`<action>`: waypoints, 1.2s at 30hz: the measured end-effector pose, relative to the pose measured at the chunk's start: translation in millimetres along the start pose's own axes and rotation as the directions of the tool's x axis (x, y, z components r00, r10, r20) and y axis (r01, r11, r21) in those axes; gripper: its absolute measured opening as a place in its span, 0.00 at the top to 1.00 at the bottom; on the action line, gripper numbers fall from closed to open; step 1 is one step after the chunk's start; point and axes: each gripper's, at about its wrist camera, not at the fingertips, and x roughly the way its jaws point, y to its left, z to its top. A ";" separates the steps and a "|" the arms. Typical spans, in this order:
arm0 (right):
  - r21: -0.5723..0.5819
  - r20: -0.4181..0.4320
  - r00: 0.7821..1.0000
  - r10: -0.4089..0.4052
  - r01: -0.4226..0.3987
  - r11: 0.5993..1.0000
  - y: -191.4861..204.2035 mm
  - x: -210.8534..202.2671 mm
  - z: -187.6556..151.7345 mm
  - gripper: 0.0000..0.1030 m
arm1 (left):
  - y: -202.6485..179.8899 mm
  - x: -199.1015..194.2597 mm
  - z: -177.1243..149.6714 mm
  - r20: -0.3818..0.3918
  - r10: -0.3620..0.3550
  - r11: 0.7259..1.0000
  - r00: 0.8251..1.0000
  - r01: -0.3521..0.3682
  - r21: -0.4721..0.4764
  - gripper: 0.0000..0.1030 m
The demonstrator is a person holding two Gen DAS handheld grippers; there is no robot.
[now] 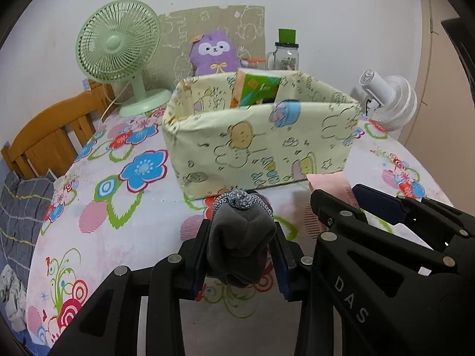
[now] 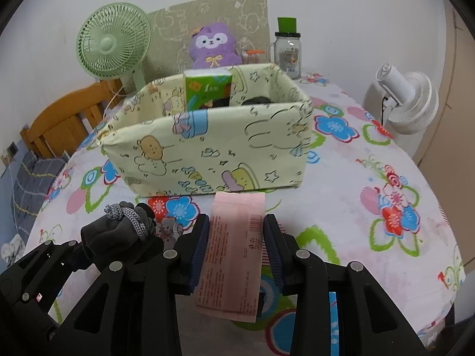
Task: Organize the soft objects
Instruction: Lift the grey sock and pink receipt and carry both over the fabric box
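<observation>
**Both claws loaded, near side of the fabric bin**

Left wrist view only: bin interior shows one green tissue pack (image 1: 259, 88) leaning on the far wall, floor of the bin hidden; right gripper (image 1: 335, 204) seen side-on at right, only a corner of its pink pack peeking out past the finger. Right wrist view only: dark items in the bin bottom beside the tissue pack, too shadowed to name; the pink pack's full face with printed text and barcode.

Left gripper (image 1: 240, 249): jaws part-way closed, pinching a grey fleece pouch (image 1: 240, 237); soft, bunched, rounded; grey-white braided drawstring (image 1: 240, 200) knotted on top. Right gripper: pads pressed onto both long edges of a flat pink tissue pack (image 2: 233, 255); smooth plastic wrap, rectangular, its near end hanging below the fingers.

Fabric storage bin (image 1: 261, 145): pale yellow cloth, cartoon print, rectangular, soft walls slightly bowed; sits on the floral tablecloth (image 1: 124, 222) just beyond both claws. Far side: green desk fan (image 1: 118, 44) left, purple plush toy (image 1: 215, 53) behind the bin, glass jar with green lid (image 1: 286, 50), white fan (image 1: 389, 98) right; wooden chair (image 1: 50, 139) at the table's left edge.
</observation>
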 end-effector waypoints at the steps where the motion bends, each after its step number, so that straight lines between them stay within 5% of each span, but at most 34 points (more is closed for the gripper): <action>1: 0.000 0.005 1.000 0.001 -0.001 1.000 -1.9 -2.9 0.9 0.61 | -1.8 -2.0 1.0 0.004 -0.002 1.000 1.000 0.002 0.000 0.63; 36: -0.018 0.170 0.985 0.023 -0.020 1.000 -20.1 -69.3 37.5 0.61 | -25.0 -57.7 41.4 0.155 -0.006 1.000 0.988 0.005 0.006 0.63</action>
